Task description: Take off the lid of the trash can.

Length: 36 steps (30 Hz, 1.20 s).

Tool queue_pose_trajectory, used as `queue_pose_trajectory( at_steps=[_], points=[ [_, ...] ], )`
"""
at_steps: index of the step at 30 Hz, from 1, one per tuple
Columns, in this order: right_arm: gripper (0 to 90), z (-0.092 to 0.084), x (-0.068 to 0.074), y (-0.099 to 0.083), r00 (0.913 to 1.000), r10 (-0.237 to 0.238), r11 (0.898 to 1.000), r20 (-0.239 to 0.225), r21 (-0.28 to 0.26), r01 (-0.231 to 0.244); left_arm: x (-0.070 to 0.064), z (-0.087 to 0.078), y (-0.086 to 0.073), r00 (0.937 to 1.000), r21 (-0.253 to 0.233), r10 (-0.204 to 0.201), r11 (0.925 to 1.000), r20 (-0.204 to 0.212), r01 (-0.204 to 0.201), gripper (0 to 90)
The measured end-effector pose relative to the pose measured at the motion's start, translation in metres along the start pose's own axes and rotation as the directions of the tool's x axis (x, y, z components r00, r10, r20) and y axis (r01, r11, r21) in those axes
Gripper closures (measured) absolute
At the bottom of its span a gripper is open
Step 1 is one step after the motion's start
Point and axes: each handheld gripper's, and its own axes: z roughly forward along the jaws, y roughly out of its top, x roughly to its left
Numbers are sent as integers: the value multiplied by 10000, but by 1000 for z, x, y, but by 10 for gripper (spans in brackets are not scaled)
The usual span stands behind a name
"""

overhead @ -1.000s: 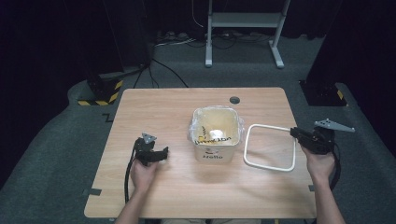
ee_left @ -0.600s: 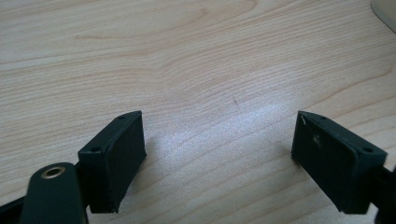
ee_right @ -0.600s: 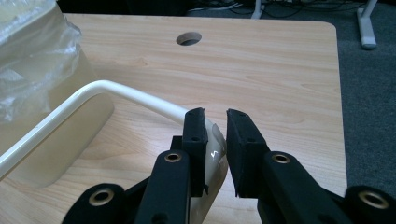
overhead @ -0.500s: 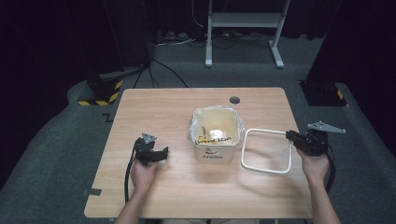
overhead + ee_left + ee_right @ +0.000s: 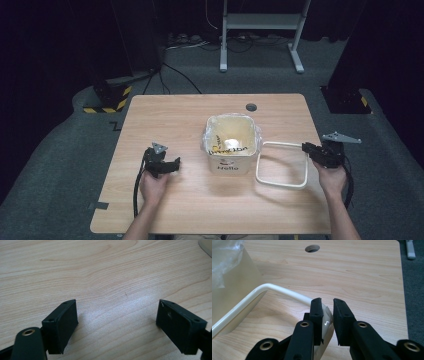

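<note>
A cream square bin [image 5: 231,145] lined with a clear plastic bag stands mid-table; "Hello" is printed on its front. To its right lies a cream square ring [image 5: 280,183], tilted, with its near-left side by the bin's foot. My right gripper [image 5: 306,147] is shut on the ring's far right corner. In the right gripper view the ring's bar [image 5: 274,288] runs in between the jaws of the right gripper [image 5: 327,305], with the bin wall [image 5: 234,277] at left. My left gripper [image 5: 175,164] rests left of the bin, open; in its own view the left gripper [image 5: 117,325] has only bare wood between the pads.
The wooden table [image 5: 165,120] has a cable hole [image 5: 250,107] behind the bin. Its right edge runs close behind my right hand. On the carpet beyond stand a white frame stand [image 5: 260,22] and a yellow-black striped base [image 5: 107,102].
My right gripper has moved a little left and down with the ring, so the ring now lies closer to the bin. The left gripper has stayed put.
</note>
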Motion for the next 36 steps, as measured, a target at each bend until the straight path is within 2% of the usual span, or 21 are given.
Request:
queue_pose_trajectory(
  at_steps=[17,36],
  points=[
    [783,15,1,-7,9999,-86,9996,52,288,84,0,0,0,10000,-4,2,10000,1,-2,176],
    [780,33,-3,-16,9997,221,9980,-134,601,-213,0,0,0,10000,-14,-12,10000,-12,12,176]
  ],
)
